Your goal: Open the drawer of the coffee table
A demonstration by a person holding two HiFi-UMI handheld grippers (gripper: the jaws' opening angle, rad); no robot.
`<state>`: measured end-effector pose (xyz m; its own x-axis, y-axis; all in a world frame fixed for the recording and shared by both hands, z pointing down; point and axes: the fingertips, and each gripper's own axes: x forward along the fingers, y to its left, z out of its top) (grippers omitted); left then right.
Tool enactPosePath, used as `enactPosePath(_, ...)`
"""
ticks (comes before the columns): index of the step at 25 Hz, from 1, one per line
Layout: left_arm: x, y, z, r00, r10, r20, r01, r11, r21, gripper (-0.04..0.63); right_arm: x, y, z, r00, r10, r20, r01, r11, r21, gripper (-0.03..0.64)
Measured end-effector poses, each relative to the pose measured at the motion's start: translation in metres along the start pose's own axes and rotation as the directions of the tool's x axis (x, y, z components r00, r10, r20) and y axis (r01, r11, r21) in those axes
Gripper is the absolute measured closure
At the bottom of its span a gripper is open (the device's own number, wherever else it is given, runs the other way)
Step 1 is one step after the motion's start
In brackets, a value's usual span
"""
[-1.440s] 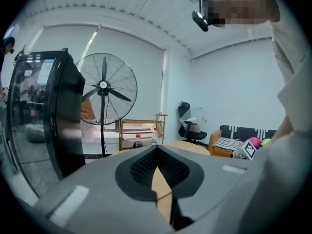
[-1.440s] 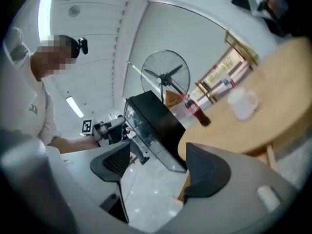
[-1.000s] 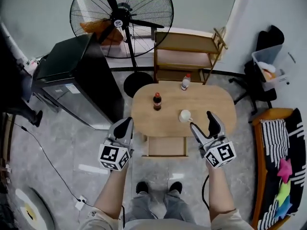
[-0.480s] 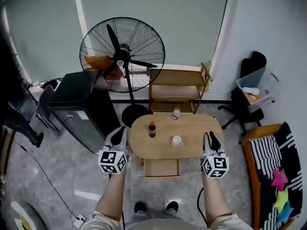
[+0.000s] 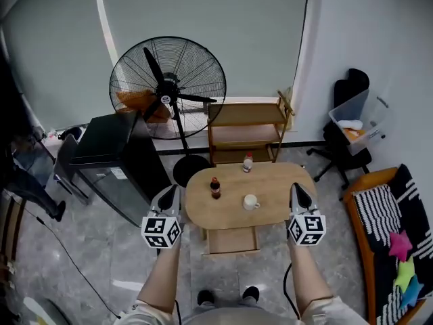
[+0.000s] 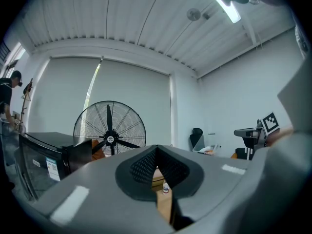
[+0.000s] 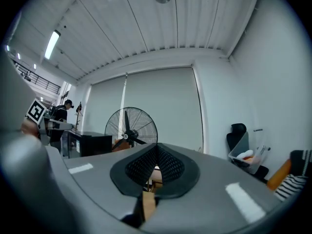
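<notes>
1. Wood: the oval coffee table stands on a grey tiled floor, straight ahead of the person.
2. The drawer sits under the table's near edge. It juts out toward the person past the tabletop, so its inner bottom shows from above.
3. Three things stand on the tabletop. A dark bottle with a red cap is left of the middle, and a white cup stands near it on the right. A small white bottle is at the far edge.
4. The left gripper is held level by the table's left end. Its own view shows the jaws together with nothing clamped. Only a thin slit is left below the pads, and the tabletop and small bottle show through it.
5. The right gripper is held level by the table's right end. Its jaws are likewise pressed together and hold nothing.
6. Neither gripper touches the drawer — both flank the table, one at each end.
7. Behind the table stand a large fan and a wooden shelf.
8. A black cabinet is to the left, and a chair carrying a plastic bin is at the right wall.
9. A sofa with a striped cushion runs along the right edge.
</notes>
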<state>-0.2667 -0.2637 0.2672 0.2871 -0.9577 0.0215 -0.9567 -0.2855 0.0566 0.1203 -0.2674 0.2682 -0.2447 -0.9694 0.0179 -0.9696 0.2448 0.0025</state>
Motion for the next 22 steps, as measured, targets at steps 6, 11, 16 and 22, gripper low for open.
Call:
enactPosePath(6, 0.003, -0.001, 0.004, 1.0, 0.005, -0.005, -0.005, 1.0, 0.008, 0.597, 0.008, 0.014, 0.007, 0.999, 0.043, 0.01, -0.043, 0.999, -0.004, 0.612)
enactPosePath(11, -0.001, 0.005, 0.005, 1.0, 0.019, -0.007, -0.019, 1.0, 0.01, 0.597, 0.012, 0.017, 0.012, 0.999, 0.044, 0.013, -0.044, 0.999, -0.014, 0.612)
enactPosePath(16, -0.001, 0.008, 0.003, 1.0, 0.021, -0.01, -0.021, 1.0, 0.013, 0.597, 0.014, 0.015, 0.011, 0.999, 0.04, 0.006, -0.04, 0.999, -0.024, 0.614)
enactPosePath(22, -0.001, 0.005, 0.001, 1.0, 0.02, -0.011, -0.02, 1.0, 0.011, 0.597, 0.012, 0.017, 0.008, 0.999, 0.046, -0.002, -0.046, 0.999, -0.029, 0.614)
